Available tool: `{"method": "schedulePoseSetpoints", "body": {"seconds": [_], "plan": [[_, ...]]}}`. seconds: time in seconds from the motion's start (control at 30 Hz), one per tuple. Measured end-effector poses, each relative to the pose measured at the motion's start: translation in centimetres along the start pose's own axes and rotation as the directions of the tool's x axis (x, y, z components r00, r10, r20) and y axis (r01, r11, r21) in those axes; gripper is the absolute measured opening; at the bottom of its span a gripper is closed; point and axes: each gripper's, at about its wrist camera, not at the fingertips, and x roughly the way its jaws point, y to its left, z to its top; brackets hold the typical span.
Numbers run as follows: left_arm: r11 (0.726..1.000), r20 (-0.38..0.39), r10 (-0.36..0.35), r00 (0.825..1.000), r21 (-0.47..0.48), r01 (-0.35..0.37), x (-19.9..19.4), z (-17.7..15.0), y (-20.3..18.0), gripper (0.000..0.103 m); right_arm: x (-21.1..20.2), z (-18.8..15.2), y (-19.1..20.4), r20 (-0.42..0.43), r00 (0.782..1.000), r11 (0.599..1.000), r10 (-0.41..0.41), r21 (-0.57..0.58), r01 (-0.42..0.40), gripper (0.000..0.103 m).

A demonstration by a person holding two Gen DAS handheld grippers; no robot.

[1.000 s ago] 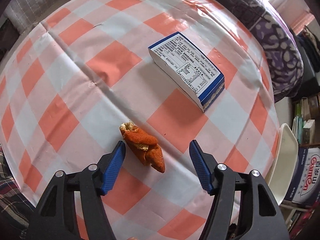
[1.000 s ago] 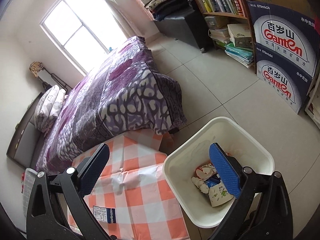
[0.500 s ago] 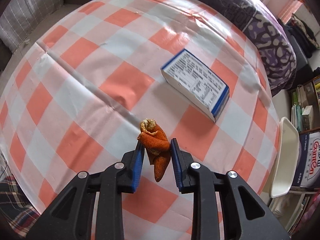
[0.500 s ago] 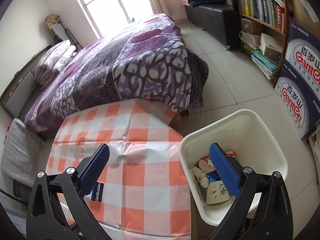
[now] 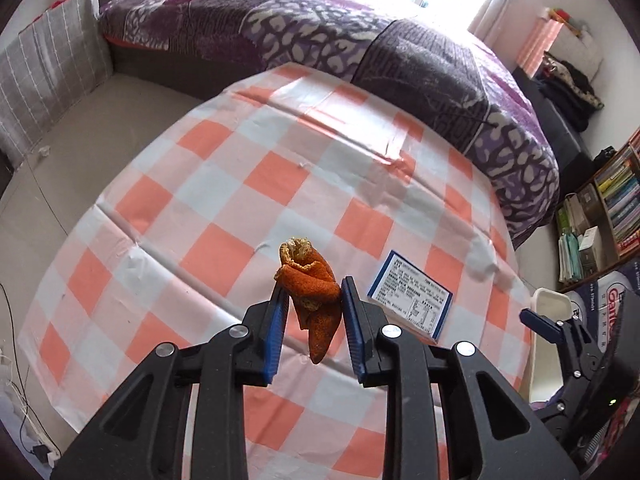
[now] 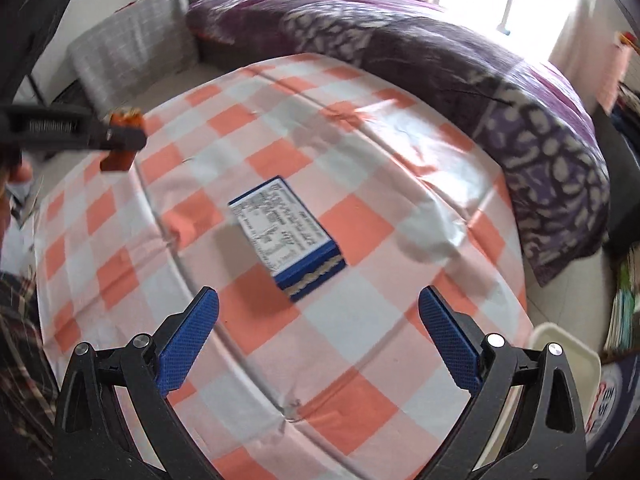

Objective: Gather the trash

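My left gripper [image 5: 312, 300] is shut on an orange peel [image 5: 310, 292] and holds it above the checked tablecloth [image 5: 224, 208]. The peel also shows in the right wrist view [image 6: 120, 140], held up at far left. A blue and white box [image 5: 410, 304] lies on the table to the right of the peel; in the right wrist view the box [image 6: 286, 226] lies ahead of my right gripper [image 6: 318, 312], which is open and empty above the table. The white bin [image 6: 568, 360] stands at the table's right edge; its inside is hidden.
A bed with a purple cover [image 5: 400, 48] runs along the table's far side. A grey cushion [image 5: 48, 68] lies at far left. Bookshelves [image 5: 612, 208] and water cartons [image 5: 616, 300] stand on the right beyond the bin.
My left gripper shut on the orange peel and lifted it off the table. My right gripper swung from over the bin to over the table, facing the box.
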Motion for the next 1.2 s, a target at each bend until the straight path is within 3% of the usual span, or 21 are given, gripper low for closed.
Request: {"method": "schedulePoseSetpoints", "body": {"seconds": [0.1, 0.27, 0.33, 0.4, 0.57, 0.73, 0.9, 1.07, 1.2], "plan": [[1.000, 0.010, -0.011, 1.000, -0.025, 0.012, -0.8, 0.7, 0.9, 0.028, 2.3, 1.5, 1.7, -0.041, 0.999, 0.993, -0.014, -0.121, 0.009, 0.096], [0.993, -0.003, -0.066, 0.998, -0.094, 0.066, -1.7, 1.2, 3.0, 0.028, 5.7, 3.0, 1.8, -0.097, 0.995, 0.987, 0.032, -0.153, -0.047, 0.094], [0.993, 0.000, -0.070, 0.998, -0.094, 0.069, -2.0, 1.2, 3.4, 0.028, 7.0, 3.1, 1.7, -0.124, 0.991, 0.987, 0.053, -0.145, -0.071, 0.088], [0.994, 0.004, -0.062, 0.998, -0.095, 0.062, -2.2, 1.1, 3.7, 0.028, 8.3, 2.9, 1.7, -0.160, 0.984, 0.988, 0.081, -0.118, -0.101, 0.062], [0.992, 0.005, -0.057, 0.998, -0.111, 0.057, -2.2, 1.2, 4.2, 0.028, 7.6, 2.6, 1.9, -0.105, 0.988, 0.994, 0.113, -0.001, -0.114, 0.059], [0.995, 0.049, -0.007, 0.999, -0.098, 0.012, -2.8, 1.3, 4.1, 0.028, 4.9, 3.2, 2.7, -0.017, 0.999, 0.995, 0.032, 0.091, -0.030, 0.059], [0.995, 0.110, 0.013, 0.994, -0.098, -0.002, -3.8, 1.6, 4.2, 0.028, 0.7, 4.2, 2.1, 0.079, 0.994, 0.981, -0.081, 0.183, 0.066, 0.059], [0.995, 0.177, 0.052, 0.983, -0.092, -0.036, -4.8, 1.5, 3.9, 0.028, -2.8, 4.0, 0.9, 0.130, 0.982, 0.952, -0.136, 0.291, 0.093, 0.059], [0.996, 0.188, 0.051, 0.981, -0.079, -0.036, -4.8, 1.4, 3.4, 0.028, -5.0, 2.7, -0.3, 0.163, 0.976, 0.928, -0.145, 0.365, 0.077, 0.059]]}}
